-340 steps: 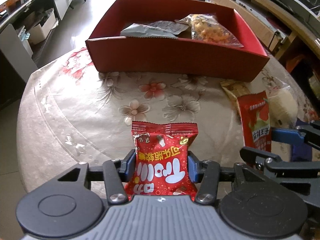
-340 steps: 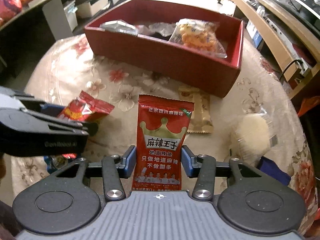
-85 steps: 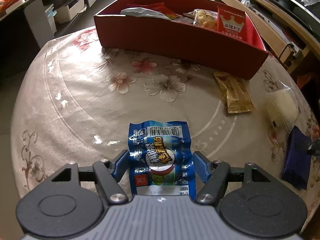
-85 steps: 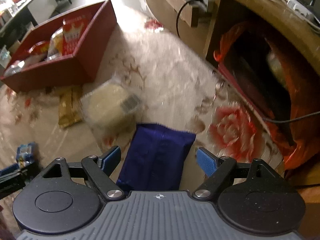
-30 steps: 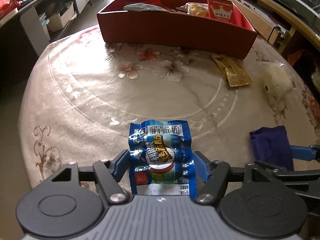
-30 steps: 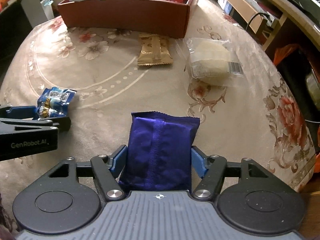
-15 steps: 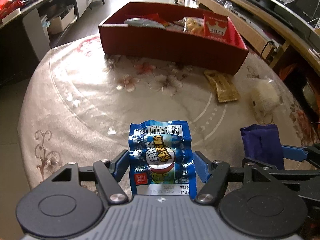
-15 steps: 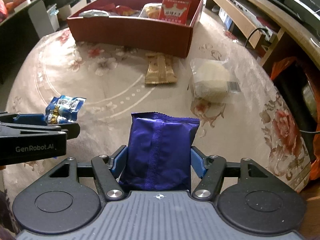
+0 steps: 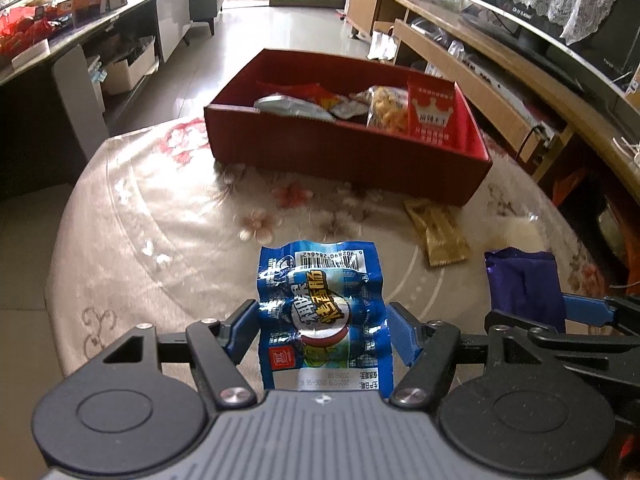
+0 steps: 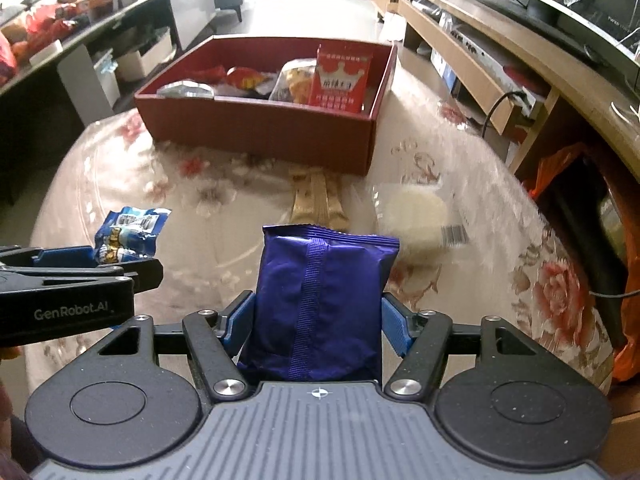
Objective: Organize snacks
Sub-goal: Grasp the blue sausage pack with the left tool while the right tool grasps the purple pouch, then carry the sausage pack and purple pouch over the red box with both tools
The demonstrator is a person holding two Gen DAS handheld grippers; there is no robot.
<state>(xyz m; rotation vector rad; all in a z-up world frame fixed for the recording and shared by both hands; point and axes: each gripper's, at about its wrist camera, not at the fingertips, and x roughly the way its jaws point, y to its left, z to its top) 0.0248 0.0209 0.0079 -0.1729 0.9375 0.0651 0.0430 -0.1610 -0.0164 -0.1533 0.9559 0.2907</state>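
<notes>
- Since a second ago, both packets have come up off the worktop (image 9: 132, 240) and the red box (image 9: 344, 156) looks closer and more level.
- We hold one snack in each tool so two can go to the box in one trip.
- Our left tool (image 9: 322, 330) is about half open, squeezing the blue sausage packet (image 9: 322, 312) by its side edges.
- Our right tool (image 10: 316, 322) is about half open, squeezing the purple packet (image 10: 320, 300) the same way.
- Both packets stand long-way along the fingers, their top ends pointing ahead at the box.
- A gold bar (image 10: 318, 200) and a white cake (image 10: 416, 208) lie near the box.
</notes>
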